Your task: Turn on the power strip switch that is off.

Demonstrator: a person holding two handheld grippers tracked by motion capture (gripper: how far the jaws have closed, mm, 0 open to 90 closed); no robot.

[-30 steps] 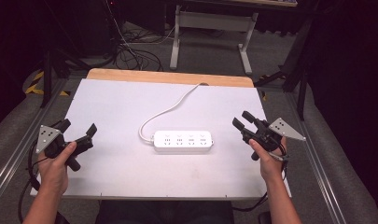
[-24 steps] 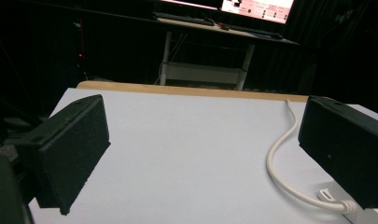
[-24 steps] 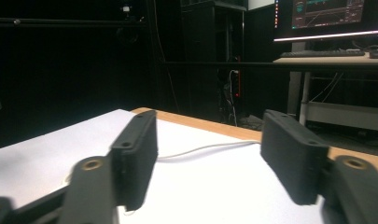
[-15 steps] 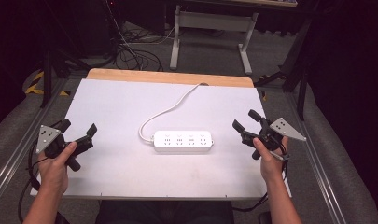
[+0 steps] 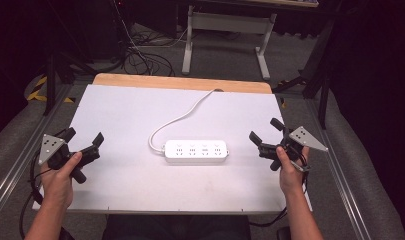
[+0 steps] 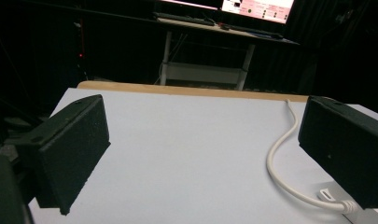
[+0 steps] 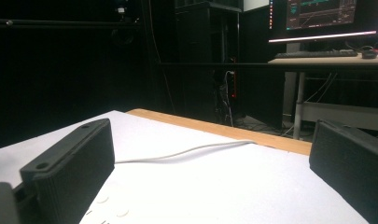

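the white desk (image 5: pixel 140 115) carries a white power strip (image 5: pixel 196 151) near its middle, its cord (image 5: pixel 182 118) curling toward the far edge. the left claw (image 5: pixel 83 144) sits at the near left, jaws apart and empty. the right claw (image 5: pixel 266 135) sits at the near right, jaws apart, seemingly just above the surface.

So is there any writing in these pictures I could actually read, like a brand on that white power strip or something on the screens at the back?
None can be read.
Power strip: no legible brand or label on it; just sockets.
Monitor in the left gripper view: pink and white panels, text too blurred.
Monitor in the right gripper view: chart lines and small lettering, too small to read.
Grey plates on the grippers: no markings to make out.
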